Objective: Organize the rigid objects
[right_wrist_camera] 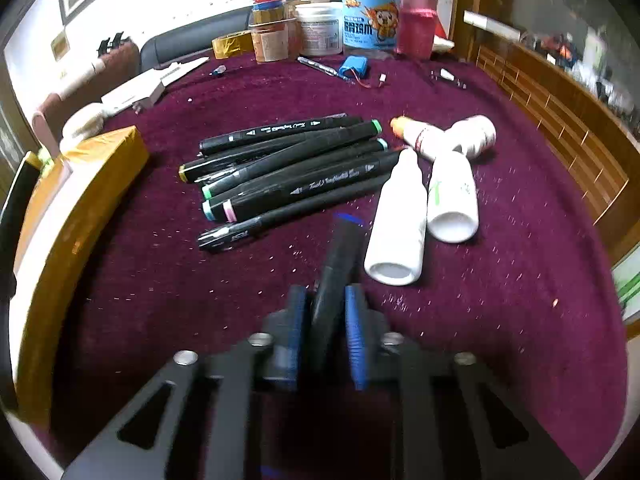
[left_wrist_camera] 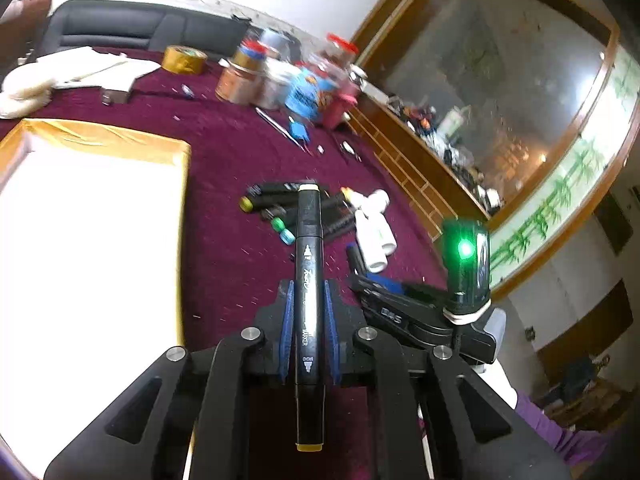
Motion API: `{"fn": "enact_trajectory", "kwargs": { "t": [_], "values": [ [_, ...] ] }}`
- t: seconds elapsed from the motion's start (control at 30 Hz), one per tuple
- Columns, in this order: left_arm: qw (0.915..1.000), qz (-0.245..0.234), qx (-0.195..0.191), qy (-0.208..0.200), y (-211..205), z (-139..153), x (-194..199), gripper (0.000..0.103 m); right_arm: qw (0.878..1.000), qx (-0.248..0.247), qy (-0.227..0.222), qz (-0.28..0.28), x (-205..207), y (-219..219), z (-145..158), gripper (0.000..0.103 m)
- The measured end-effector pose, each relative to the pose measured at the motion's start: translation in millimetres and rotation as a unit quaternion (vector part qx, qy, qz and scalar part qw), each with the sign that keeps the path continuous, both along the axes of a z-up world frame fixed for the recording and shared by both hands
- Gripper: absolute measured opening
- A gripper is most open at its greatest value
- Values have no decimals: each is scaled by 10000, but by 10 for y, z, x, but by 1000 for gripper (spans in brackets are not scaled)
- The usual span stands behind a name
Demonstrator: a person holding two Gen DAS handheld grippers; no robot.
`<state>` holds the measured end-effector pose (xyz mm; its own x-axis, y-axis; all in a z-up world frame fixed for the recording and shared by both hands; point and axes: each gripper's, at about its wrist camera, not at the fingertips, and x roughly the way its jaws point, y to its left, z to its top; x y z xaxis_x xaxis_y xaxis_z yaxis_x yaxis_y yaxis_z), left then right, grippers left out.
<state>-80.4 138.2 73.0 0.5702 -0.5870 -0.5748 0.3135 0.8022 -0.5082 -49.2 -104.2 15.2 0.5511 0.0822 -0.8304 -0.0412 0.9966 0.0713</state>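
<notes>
Maroon cloth table [right_wrist_camera: 520, 300], gold-edged box [right_wrist_camera: 80, 200] at 9 o'clock. Marker pile [right_wrist_camera: 288, 176] lies mid-table, white bottles [right_wrist_camera: 400, 220] just beside it at 3 o'clock. Left gripper [left_wrist_camera: 309, 320] is clenched on a yellow-capped black marker [left_wrist_camera: 308, 264], lifted off the cloth. Right gripper [right_wrist_camera: 326, 320] clamps a blue-tipped marker [right_wrist_camera: 340, 256], at 6 o'clock of the pile.

Black markers [right_wrist_camera: 288, 172], white bottles [right_wrist_camera: 400, 216], maroon cloth [right_wrist_camera: 500, 300], seemingly gold box [right_wrist_camera: 80, 200].

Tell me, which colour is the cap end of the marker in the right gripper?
Blue; the marker shows it best in the right wrist view.
</notes>
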Motion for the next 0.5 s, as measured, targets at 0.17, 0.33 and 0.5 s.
{"fn": "enact_trajectory", "kwargs": {
  "t": [0.17, 0.33, 0.5],
  "values": [
    [9990, 365, -250, 22, 364, 48, 71, 12, 9952, 916, 137, 306, -84, -37, 176, 13],
    [9956, 776, -316, 423, 696, -59, 297, 12, 9801, 1740, 9, 953, -81, 277, 536, 13],
    [9923, 931, -255, 775, 881, -195, 602, 12, 9539, 2502, 407, 1604, 230, 909, 638, 13]
  ]
}}
